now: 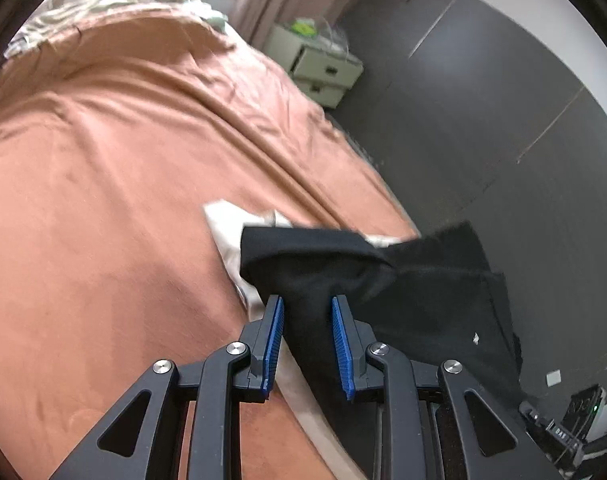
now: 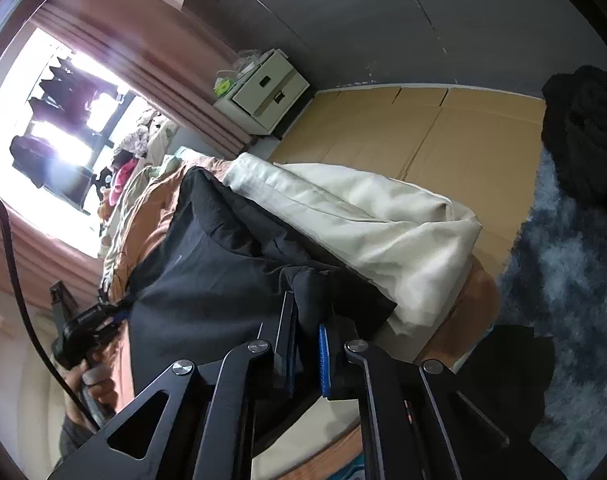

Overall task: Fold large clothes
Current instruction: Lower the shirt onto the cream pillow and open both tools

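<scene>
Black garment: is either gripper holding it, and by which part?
Both are. The left gripper pinches a bunched fold of the black garment near its edge on the bed; the right gripper is shut on another bunched edge of it.

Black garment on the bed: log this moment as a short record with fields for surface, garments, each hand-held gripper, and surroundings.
surface: bed with an orange cover
garments: black garment lying partly over a cream garment
left hand-held gripper: jaws partly closed, black fabric between the blue pads
right hand-held gripper: shut on a bunch of the black garment
surroundings: white drawer unit past the bed; pink curtain by a bright window
</scene>
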